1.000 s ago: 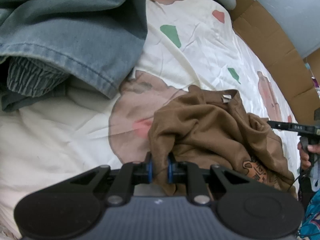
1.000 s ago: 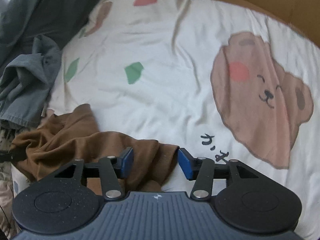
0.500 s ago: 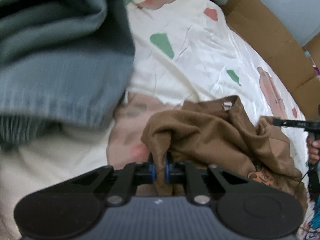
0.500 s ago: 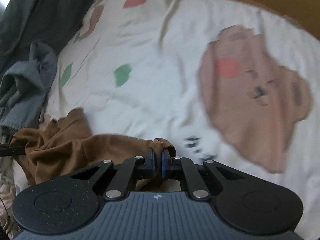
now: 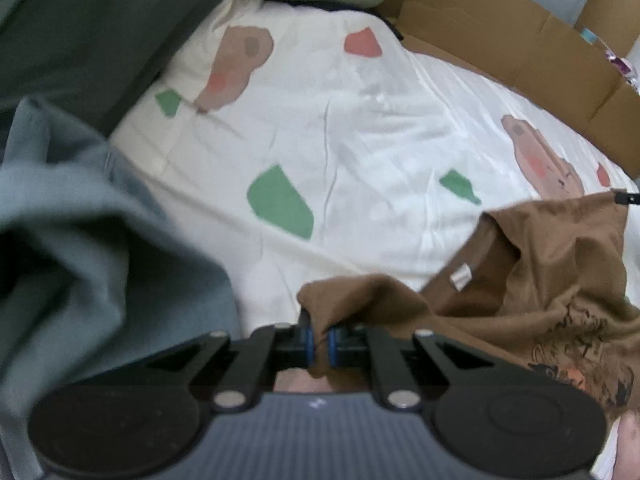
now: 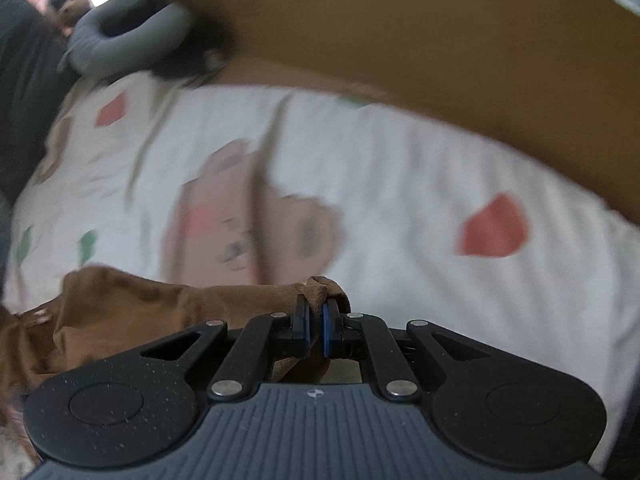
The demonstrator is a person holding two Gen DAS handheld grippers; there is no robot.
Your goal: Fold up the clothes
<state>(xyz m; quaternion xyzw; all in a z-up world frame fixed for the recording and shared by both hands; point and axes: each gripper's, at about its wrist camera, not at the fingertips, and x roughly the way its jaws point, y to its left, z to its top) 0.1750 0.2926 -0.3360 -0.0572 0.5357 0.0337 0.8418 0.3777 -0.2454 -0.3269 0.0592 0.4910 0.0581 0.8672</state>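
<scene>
Jaws of both grippers pinching brown T-shirt (image 5: 552, 264), crumpled, dark graphic print

L gripper (image 5: 319, 340) tips down, jaws pinched tight on the brown shirt (image 5: 552, 280). R gripper (image 6: 315, 322) tips down too, jaws pinched on same shirt.

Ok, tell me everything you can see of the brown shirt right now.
The brown shirt looks like soft knit cotton, crumpled and unfolded over the white patterned bedsheet. A small white tag shows inside the neck, and a dark and orange print near one edge. The left gripper and the right gripper are each shut on a bunched edge.
</scene>
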